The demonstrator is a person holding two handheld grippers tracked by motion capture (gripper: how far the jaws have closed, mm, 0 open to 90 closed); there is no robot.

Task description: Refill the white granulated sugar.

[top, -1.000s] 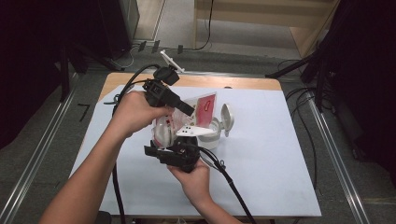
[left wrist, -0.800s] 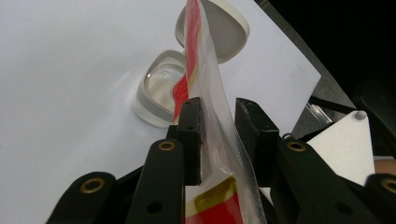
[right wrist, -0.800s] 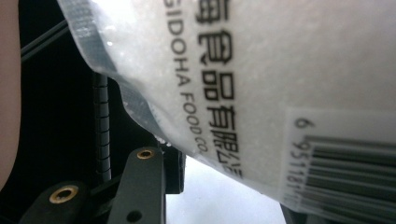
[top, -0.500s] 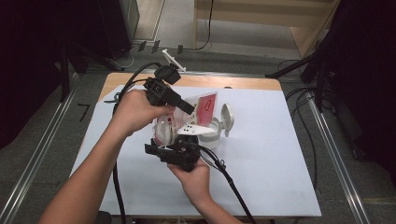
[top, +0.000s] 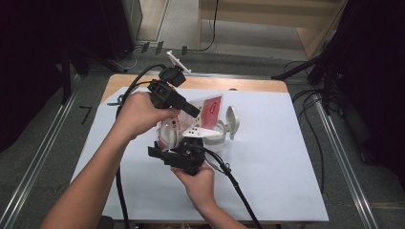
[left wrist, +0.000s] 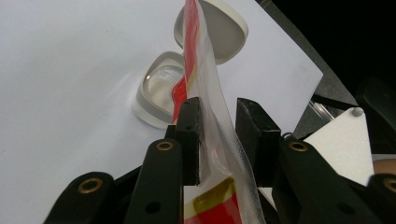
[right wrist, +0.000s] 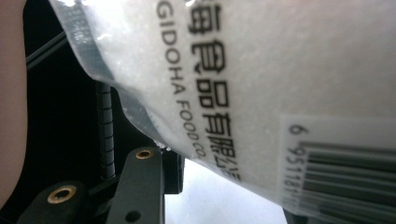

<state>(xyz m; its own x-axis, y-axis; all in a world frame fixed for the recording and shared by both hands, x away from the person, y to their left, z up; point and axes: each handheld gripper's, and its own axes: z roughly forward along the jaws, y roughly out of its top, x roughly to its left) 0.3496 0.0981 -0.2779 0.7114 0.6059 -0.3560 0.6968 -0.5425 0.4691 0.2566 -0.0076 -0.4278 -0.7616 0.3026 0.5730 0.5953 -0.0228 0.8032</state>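
Left gripper (left wrist: 217, 135) pinches the bag's (left wrist: 205, 84) thin top edge above the open white tub (top: 215, 136); right gripper's (top: 184, 155) grip is unclear. Soft, slippery, heavy bag: hold both ends.

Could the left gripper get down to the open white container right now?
Probably not: the left gripper is occupied with the red-and-clear bag, which hangs between it and the container.

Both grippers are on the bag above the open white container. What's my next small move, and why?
Probably tip the bag a little further toward the container. The left gripper pinches its top edge, the right gripper supports the grain-filled bottom, and the lid is flipped open.
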